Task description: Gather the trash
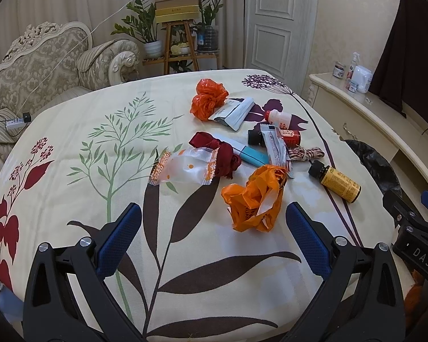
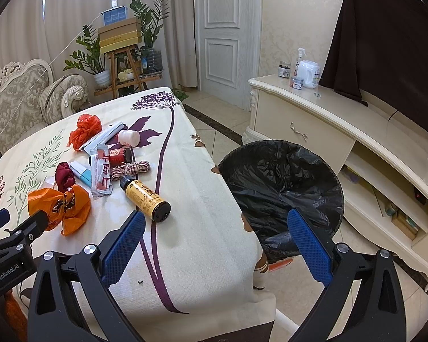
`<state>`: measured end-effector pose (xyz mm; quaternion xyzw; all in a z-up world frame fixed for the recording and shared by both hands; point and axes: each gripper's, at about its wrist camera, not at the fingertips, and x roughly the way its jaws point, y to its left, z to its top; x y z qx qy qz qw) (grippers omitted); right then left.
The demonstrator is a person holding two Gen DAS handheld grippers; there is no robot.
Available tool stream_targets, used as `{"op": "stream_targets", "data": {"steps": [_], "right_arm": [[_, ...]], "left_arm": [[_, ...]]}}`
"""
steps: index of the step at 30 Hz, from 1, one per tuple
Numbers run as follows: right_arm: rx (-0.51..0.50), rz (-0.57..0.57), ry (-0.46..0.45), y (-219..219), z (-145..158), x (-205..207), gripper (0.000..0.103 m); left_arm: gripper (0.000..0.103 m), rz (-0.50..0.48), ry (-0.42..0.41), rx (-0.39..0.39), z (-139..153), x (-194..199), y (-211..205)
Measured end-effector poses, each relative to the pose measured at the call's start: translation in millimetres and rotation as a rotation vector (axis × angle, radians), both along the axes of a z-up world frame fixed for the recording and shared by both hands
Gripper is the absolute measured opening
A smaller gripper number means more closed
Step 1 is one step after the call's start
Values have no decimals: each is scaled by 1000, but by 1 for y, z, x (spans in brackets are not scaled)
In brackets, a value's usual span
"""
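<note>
Table (image 1: 71, 199) under a cream cloth printed with leaves and flowers; both grippers held above its near edge. The left gripper (image 1: 214, 239) has its blue-padded fingers (image 1: 119, 242) spread wide, nothing between them. The right gripper (image 2: 215, 245) is likewise wide open and empty, its left finger over the cloth, its right finger over the bin.

Trash lies scattered across the far-right part of the tabletop. In the left wrist view, a crumpled orange plastic bag (image 1: 254, 196) sits just beyond the left gripper at about 1 o'clock. At 11 o'clock from that bag: a clear wrapper with orange dots (image 1: 185, 168), touching a dark red cloth bundle (image 1: 222, 154). At 12 o'clock: a white-and-teal tube (image 1: 242, 151) and a white sachet with red print (image 1: 275, 145). At 3 o'clock: a yellow-labelled bottle with black cap (image 1: 338, 182), lying on its side. Farther back: a coil of striped twine (image 1: 305, 152), a small red-labelled bottle (image 1: 289, 136), a white bottle (image 1: 279, 117), a grey-white pouch (image 1: 236, 112) and a second orange-red bag (image 1: 209, 98).

Bin lined with a black bag (image 2: 282, 182): on the floor just beside the table's right edge, mouth open, between table and cream cabinet (image 2: 299, 125).
</note>
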<state>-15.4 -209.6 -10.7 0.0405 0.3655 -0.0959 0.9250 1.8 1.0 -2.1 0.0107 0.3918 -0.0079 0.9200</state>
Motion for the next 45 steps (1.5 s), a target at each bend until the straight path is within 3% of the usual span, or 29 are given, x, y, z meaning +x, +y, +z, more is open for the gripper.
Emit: {"op": "stream_targets", "data": {"steps": [45], "right_arm": [[4, -5, 1, -2, 5, 2, 97]], "left_arm": [[99, -10, 0, -11, 6, 3, -5]]}}
